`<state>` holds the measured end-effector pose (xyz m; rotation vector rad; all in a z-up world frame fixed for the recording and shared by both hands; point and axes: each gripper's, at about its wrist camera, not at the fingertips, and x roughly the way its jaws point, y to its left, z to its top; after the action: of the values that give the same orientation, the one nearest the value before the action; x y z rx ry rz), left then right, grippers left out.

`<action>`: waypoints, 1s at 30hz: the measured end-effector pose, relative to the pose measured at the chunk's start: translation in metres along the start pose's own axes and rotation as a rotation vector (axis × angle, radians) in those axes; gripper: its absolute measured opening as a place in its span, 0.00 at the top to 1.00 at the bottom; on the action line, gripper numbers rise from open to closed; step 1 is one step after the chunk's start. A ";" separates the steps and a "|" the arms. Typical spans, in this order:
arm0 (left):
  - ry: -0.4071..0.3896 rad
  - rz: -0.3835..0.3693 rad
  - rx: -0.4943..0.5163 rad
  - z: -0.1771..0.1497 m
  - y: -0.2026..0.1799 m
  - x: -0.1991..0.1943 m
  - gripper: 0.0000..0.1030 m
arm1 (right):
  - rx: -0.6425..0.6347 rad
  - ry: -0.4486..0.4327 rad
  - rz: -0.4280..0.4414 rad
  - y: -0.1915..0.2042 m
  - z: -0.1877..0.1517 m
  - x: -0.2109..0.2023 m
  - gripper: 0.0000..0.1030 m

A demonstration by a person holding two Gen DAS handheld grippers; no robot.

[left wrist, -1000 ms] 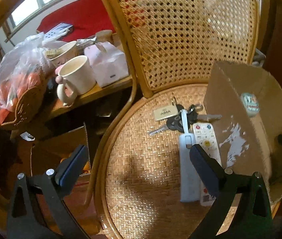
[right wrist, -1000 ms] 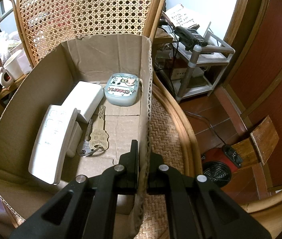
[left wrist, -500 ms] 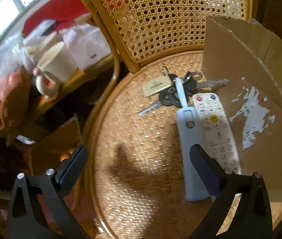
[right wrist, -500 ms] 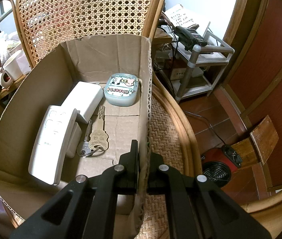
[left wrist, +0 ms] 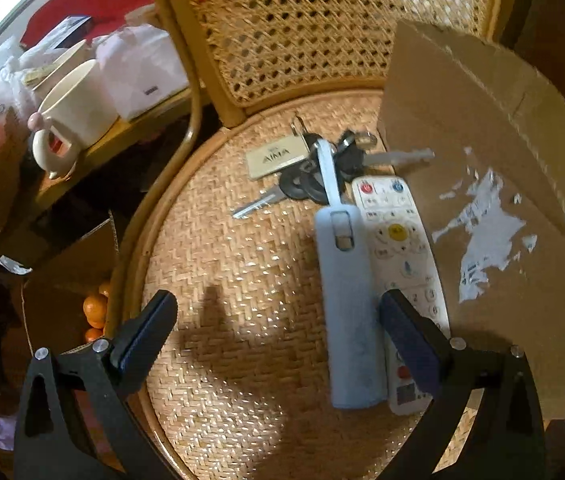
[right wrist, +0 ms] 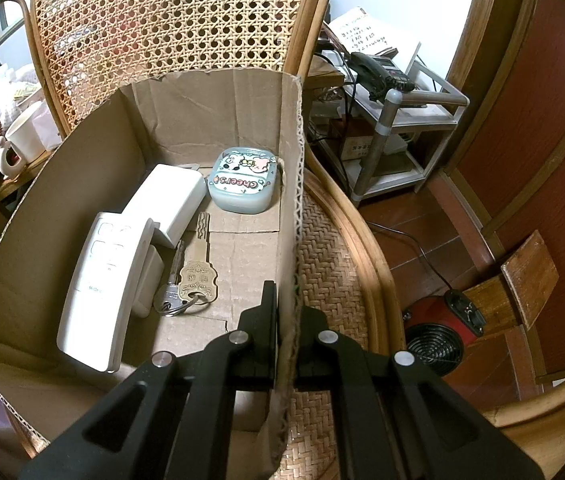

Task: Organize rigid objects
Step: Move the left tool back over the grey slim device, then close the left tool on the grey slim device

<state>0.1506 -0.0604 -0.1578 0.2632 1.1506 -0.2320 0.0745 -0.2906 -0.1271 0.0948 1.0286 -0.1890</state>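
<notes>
Left tool (left wrist: 274,320) spread wide above the woven chair seat (left wrist: 242,280), nothing between its pads, right pad over the white remote (left wrist: 398,240). Pale blue case (left wrist: 348,304) touching that remote, key bunch (left wrist: 314,168) at their far ends, all just beside the cardboard box (left wrist: 482,240). Right tool (right wrist: 286,340) clamped on the box wall (right wrist: 290,200); inside, two white remotes (right wrist: 102,280), ornate key (right wrist: 196,276), "Cheers" tin (right wrist: 244,184).

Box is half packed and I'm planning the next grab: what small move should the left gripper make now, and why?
Probably shift right and lower, straddling the pale blue case. The left gripper is open with only its right finger by the case, while the right gripper pinches the cardboard box wall.
</notes>
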 end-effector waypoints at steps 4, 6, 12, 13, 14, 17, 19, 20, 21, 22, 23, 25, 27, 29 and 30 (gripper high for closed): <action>0.003 -0.002 -0.012 0.000 0.002 0.003 0.01 | 0.000 -0.001 -0.001 0.000 0.000 0.000 0.94; 0.018 -0.017 -0.048 0.001 0.007 0.006 0.01 | 0.001 0.000 0.000 0.000 0.000 0.000 0.94; 0.091 0.028 -0.066 0.001 0.014 0.024 0.00 | 0.000 0.000 0.000 0.000 0.000 0.000 0.94; 0.077 0.015 -0.071 0.000 0.016 0.025 0.01 | 0.000 0.000 0.001 0.000 0.000 0.000 0.94; 0.081 0.011 -0.077 0.001 0.018 0.026 0.01 | 0.000 0.000 0.001 0.000 0.000 -0.001 0.94; 0.081 -0.006 -0.082 0.001 0.021 0.027 0.02 | 0.001 0.000 -0.001 0.000 0.000 0.000 0.94; 0.082 -0.015 -0.098 0.002 0.022 0.027 0.10 | 0.002 0.000 -0.001 -0.001 -0.001 0.000 0.94; 0.081 -0.035 -0.107 0.001 0.023 0.026 0.15 | 0.001 0.000 -0.001 -0.001 -0.001 0.000 0.94; 0.082 -0.055 -0.113 0.001 0.024 0.025 0.23 | 0.001 0.000 0.000 -0.001 -0.001 0.000 0.94; 0.077 -0.053 -0.107 0.001 0.023 0.023 0.31 | 0.001 0.000 0.000 -0.001 -0.001 0.000 0.94; 0.064 -0.056 -0.088 0.001 0.020 0.022 0.38 | 0.001 0.000 0.000 -0.001 -0.001 0.000 0.94; 0.046 -0.066 -0.053 0.002 0.012 0.017 0.68 | 0.001 0.000 0.000 -0.001 0.000 0.000 0.94; 0.049 -0.063 -0.032 0.003 0.008 0.015 0.71 | 0.002 0.000 -0.001 -0.001 0.000 0.000 0.94; 0.054 -0.068 -0.026 0.003 0.006 0.015 0.72 | 0.002 0.000 -0.001 -0.001 0.000 0.000 0.94; 0.056 -0.069 -0.028 0.004 0.007 0.016 0.72 | 0.002 0.000 0.000 -0.001 0.000 0.000 0.94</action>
<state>0.1622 -0.0558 -0.1700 0.2069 1.2187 -0.2709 0.0741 -0.2916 -0.1277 0.0961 1.0287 -0.1901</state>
